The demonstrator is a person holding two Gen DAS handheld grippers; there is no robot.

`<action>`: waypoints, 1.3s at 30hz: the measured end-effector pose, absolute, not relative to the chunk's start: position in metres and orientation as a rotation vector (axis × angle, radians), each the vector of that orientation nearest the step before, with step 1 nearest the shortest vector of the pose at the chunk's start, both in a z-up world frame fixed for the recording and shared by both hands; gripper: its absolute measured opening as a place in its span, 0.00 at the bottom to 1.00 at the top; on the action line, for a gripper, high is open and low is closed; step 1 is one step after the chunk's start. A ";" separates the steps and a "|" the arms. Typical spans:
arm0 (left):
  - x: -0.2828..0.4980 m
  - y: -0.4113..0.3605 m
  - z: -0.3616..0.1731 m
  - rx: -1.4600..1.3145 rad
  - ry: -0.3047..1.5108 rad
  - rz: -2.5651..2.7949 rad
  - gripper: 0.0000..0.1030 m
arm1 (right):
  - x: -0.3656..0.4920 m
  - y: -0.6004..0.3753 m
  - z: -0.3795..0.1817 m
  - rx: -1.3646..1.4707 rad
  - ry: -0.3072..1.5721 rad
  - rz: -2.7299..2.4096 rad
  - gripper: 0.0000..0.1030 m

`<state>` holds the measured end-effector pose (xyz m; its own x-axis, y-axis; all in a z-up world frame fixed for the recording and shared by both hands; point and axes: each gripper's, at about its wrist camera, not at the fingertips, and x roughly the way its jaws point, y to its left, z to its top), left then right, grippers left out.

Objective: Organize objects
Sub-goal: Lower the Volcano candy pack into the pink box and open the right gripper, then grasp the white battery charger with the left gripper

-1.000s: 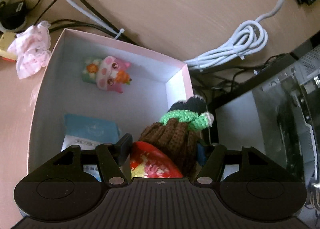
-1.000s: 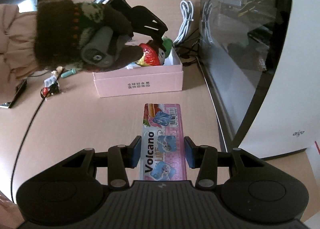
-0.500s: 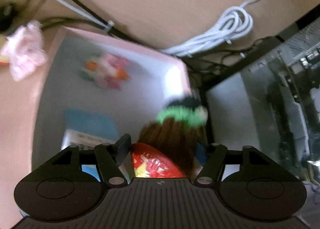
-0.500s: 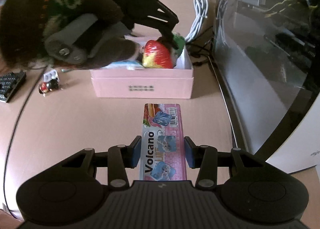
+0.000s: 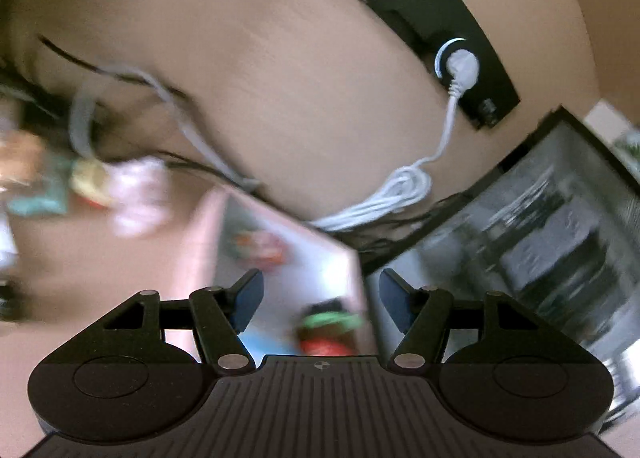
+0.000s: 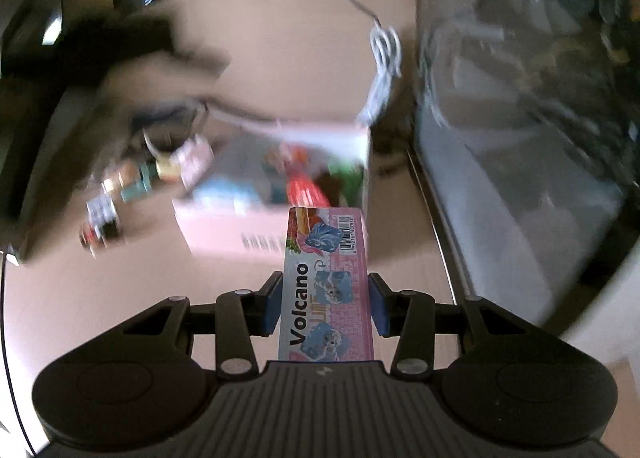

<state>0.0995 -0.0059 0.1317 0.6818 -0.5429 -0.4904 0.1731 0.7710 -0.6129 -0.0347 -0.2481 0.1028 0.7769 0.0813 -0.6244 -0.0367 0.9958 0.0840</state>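
My left gripper is open and empty above the pink box. The knitted strawberry doll lies inside the box by its right wall, and it also shows in the right wrist view. A small pink toy lies at the box's far end. My right gripper is shut on the pink Volcano packet and holds it in front of the pink box. Both views are blurred by motion.
A coiled white cable and a black power strip lie behind the box. A glass-sided computer case stands to the right. Several small items and a pink cloth lie left of the box.
My left gripper has opened, let the strawberry doll go into the box, and pulled up and back. My right gripper has carried the Volcano packet closer to the box.
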 end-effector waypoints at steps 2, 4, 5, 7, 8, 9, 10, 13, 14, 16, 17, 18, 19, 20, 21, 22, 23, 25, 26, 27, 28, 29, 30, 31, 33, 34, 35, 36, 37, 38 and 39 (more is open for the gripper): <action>0.083 0.009 0.124 -0.510 0.744 -0.381 0.67 | -0.011 -0.246 0.115 0.116 0.660 0.090 0.42; 0.066 0.029 0.109 -0.490 0.796 -0.324 0.67 | 0.014 -0.239 0.123 0.136 0.637 0.105 0.42; 0.057 0.042 0.102 -0.501 0.820 -0.301 0.67 | 0.029 -0.235 0.125 0.133 0.625 0.106 0.42; 0.044 0.062 0.089 -0.531 0.855 -0.255 0.67 | 0.064 -0.227 0.125 0.125 0.624 0.109 0.42; 0.036 0.074 0.085 -0.535 0.862 -0.240 0.66 | 0.081 -0.223 0.123 0.115 0.626 0.116 0.42; 0.028 0.084 0.082 -0.540 0.869 -0.209 0.66 | 0.099 -0.217 0.121 0.089 0.628 0.115 0.42; 0.021 0.095 0.079 -0.552 0.877 -0.180 0.66 | 0.113 -0.211 0.118 0.065 0.638 0.107 0.42; 0.005 0.127 0.070 -0.567 0.892 -0.143 0.66 | 0.151 -0.202 0.108 0.090 0.686 0.105 0.42; 0.001 0.135 0.068 -0.562 0.892 -0.124 0.66 | 0.163 -0.199 0.104 0.125 0.696 0.105 0.42; -0.006 0.149 0.063 -0.572 0.893 -0.089 0.66 | 0.180 -0.194 0.097 0.187 0.711 0.125 0.42; -0.008 0.154 0.062 -0.578 0.898 -0.083 0.66 | 0.188 -0.190 0.092 0.211 0.722 0.138 0.42; -0.009 0.158 0.059 -0.576 0.906 -0.078 0.66 | 0.197 -0.185 0.086 0.223 0.743 0.151 0.43; -0.010 0.160 0.058 -0.568 0.913 -0.073 0.66 | 0.203 -0.181 0.082 0.228 0.764 0.158 0.44; -0.011 0.161 0.057 -0.556 0.919 -0.070 0.66 | 0.206 -0.179 0.080 0.232 0.778 0.146 0.44; -0.012 0.162 0.056 -0.542 0.923 -0.071 0.66 | 0.205 -0.181 0.082 0.242 0.774 0.133 0.44; -0.012 0.163 0.055 -0.531 0.925 -0.075 0.66 | 0.200 -0.184 0.087 0.262 0.757 0.131 0.46; -0.011 0.164 0.054 -0.522 0.929 -0.077 0.66 | 0.194 -0.190 0.093 0.280 0.735 0.127 0.52; -0.008 0.166 0.049 -0.525 0.940 -0.076 0.66 | 0.176 -0.204 0.109 0.285 0.681 0.100 0.61; -0.006 0.167 0.047 -0.530 0.943 -0.078 0.66 | 0.164 -0.210 0.117 0.269 0.654 0.080 0.65; -0.003 0.166 0.046 -0.536 0.946 -0.081 0.66 | 0.156 -0.212 0.122 0.250 0.640 0.068 0.66; 0.000 0.165 0.044 -0.540 0.947 -0.086 0.66 | 0.145 -0.215 0.126 0.226 0.629 0.060 0.66; 0.004 0.164 0.044 -0.544 0.947 -0.095 0.66 | 0.135 -0.216 0.128 0.204 0.623 0.057 0.67; 0.009 0.161 0.045 -0.549 0.943 -0.103 0.66 | 0.123 -0.216 0.130 0.176 0.617 0.054 0.68; 0.015 0.158 0.048 -0.553 0.935 -0.111 0.66 | 0.112 -0.214 0.131 0.148 0.612 0.051 0.69; 0.030 0.153 0.054 -0.567 0.907 -0.111 0.66 | 0.084 -0.205 0.126 0.072 0.607 0.060 0.73; 0.037 0.152 0.058 -0.576 0.895 -0.102 0.66 | 0.074 -0.199 0.122 0.034 0.607 0.066 0.73; 0.046 0.151 0.060 -0.587 0.883 -0.083 0.66 | 0.060 -0.191 0.117 -0.012 0.609 0.073 0.73; 0.055 0.152 0.062 -0.602 0.870 -0.050 0.66 | 0.048 -0.182 0.112 -0.056 0.614 0.086 0.73; 0.065 0.154 0.063 -0.621 0.862 -0.014 0.66 | 0.037 -0.174 0.106 -0.090 0.622 0.104 0.73; 0.073 0.156 0.064 -0.637 0.860 0.023 0.66 | 0.027 -0.167 0.103 -0.115 0.631 0.128 0.73; 0.082 0.159 0.063 -0.655 0.859 0.072 0.66 | 0.018 -0.161 0.099 -0.131 0.638 0.152 0.74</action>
